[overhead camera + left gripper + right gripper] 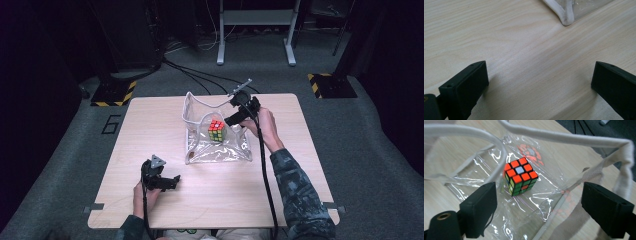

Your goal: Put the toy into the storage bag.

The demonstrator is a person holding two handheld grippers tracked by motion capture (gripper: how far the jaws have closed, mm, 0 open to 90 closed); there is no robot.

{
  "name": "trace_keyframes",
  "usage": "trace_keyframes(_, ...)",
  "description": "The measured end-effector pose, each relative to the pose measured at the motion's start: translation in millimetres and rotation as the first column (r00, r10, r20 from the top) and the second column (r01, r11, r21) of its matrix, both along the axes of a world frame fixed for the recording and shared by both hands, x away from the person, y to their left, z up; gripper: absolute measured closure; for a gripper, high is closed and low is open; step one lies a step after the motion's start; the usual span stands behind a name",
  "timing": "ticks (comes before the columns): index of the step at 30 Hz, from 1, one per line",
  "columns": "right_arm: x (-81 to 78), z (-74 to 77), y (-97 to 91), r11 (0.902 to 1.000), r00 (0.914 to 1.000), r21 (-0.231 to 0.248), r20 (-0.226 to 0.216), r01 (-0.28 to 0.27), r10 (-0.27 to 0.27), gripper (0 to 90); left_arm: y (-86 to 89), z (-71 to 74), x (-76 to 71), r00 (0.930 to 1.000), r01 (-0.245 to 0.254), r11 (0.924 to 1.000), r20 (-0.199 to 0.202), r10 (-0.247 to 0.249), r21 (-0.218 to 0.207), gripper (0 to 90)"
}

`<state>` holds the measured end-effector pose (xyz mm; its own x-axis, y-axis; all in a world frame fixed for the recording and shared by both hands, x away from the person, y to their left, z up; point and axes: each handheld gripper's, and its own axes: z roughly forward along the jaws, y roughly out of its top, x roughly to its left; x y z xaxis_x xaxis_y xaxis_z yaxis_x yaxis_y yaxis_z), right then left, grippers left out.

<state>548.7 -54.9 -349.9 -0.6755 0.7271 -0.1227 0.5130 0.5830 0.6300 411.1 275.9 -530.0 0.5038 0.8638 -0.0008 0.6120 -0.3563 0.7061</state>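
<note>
Two grippers are at work here. The right gripper hovers at the mouth of a clear bag, jaws spread wide with nothing between them; a puzzle cube sits just ahead of it and a little below, on the bag's floor. The left gripper rests low on the surface, also released and bare, with a corner of the bag's white piping ahead of it and well apart.

I judge the cube light, rigid and smooth-sided, so flat pads on two opposite faces should hold it well; a corner grip would likely slip. The bag is thin, floppy plastic with soft cloth handles that would sag under any pull, and taking its rim or a handle looks safest.

Glare and creases blur the bag's walls, so the rim's line is hard to trace. The cube's far faces are hidden.
</note>
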Motion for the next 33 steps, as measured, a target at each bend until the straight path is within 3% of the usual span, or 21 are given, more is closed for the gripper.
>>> trace_keyframes(2,-10.4,9.6,-4.8,0.9995,0.9992,0.017,0.032,-0.026,0.025,6.7,0.0,0.0,0.0,1.0000,0.000,1.0000,0.000,0.000,0.000,0.7)
trace_keyframes(5,-21.8,17.7,-9.0,0.9986,0.9985,0.037,0.040,-0.038,0.036,5.2,0.0,0.0,0.0,1.0000,0.000,1.0000,0.000,0.000,0.000,0.7)
trace_keyframes(6,-27.4,20.4,-10.8,0.9984,0.9971,0.039,0.065,-0.041,0.038,4.7,0.0,0.0,0.0,1.0000,0.000,1.0000,0.000,0.000,0.000,0.7)
trace_keyframes(14,-51.9,24.9,-23.2,0.9979,0.9940,0.050,0.103,-0.041,0.036,2.3,-0.1,0.0,0.0,1.0000,0.000,1.0000,0.000,0.000,0.000,0.7)
trace_keyframes(26,-75.6,4.4,-41.3,0.9956,0.9912,0.079,0.126,-0.050,0.040,0.4,-0.1,0.0,0.0,1.0000,0.000,1.0000,0.000,0.000,0.000,0.7)
trace_keyframes(33,-88.9,-15.0,-48.9,0.9957,0.9946,0.088,0.102,-0.028,0.019,0.4,0.0,0.0,0.0,1.0000,0.000,1.0000,0.000,0.000,0.000,0.7)
